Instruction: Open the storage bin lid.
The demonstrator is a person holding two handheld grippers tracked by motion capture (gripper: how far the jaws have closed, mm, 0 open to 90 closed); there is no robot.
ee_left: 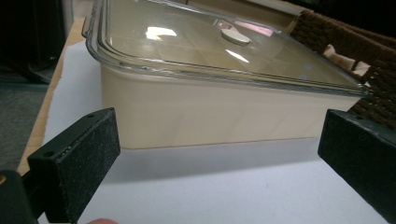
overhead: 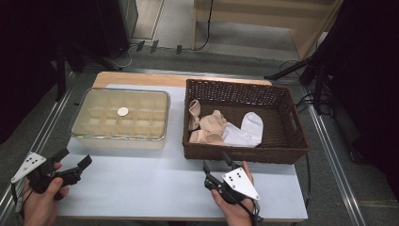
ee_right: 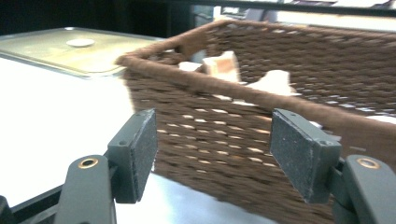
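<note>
Socks [overhead: 221,129], about four, lay heaped in one basket [overhead: 291,136] right of one lidded box [overhead: 120,120] on the counter [overhead: 155,183]. Basket ran long side-to-side. Left gripper [overhead: 75,160] and right gripper [overhead: 217,161] both gaped empty, near the counter's front edge.

A wooden cabinet [overhead: 268,19] stands on the floor far beyond the table [overhead: 155,188], with black cables [overhead: 207,28] and dark stand legs [overhead: 291,70] nearby.
</note>
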